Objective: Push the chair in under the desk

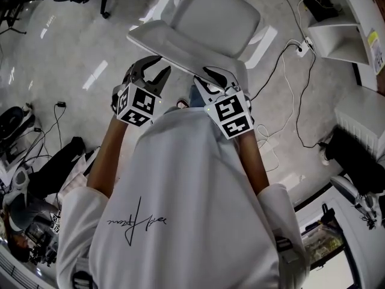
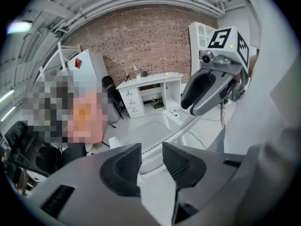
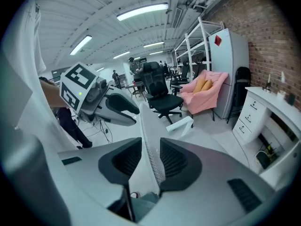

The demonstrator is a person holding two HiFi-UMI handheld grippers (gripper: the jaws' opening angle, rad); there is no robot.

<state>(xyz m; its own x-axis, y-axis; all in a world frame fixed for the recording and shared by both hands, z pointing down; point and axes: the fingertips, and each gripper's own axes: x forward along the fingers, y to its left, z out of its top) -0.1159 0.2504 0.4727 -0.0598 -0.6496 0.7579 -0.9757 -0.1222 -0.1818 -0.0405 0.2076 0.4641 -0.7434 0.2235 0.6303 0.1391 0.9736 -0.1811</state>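
Observation:
A white office chair [image 1: 216, 11] stands in front of me, its backrest's top edge [image 1: 174, 50] nearest. In the head view my left gripper [image 1: 151, 74] stands open just short of that edge. In the left gripper view nothing sits between its pads, and the backrest edge [image 2: 174, 131] shows beyond the gripper [image 2: 151, 161]. My right gripper [image 1: 207, 80] straddles the edge. In the right gripper view the mesh rim [image 3: 148, 145] runs between the parted jaws of the gripper [image 3: 150, 159], with a gap on its left. The white desk [image 2: 150, 84] stands against the brick wall.
White cables [image 1: 289, 83] and a power strip lie on the floor right of the chair, near a white shelf unit [image 1: 337, 38]. Bags and gear clutter the lower left [image 1: 36, 179]. A black office chair [image 3: 160, 91] and pink cloth [image 3: 204, 93] are behind.

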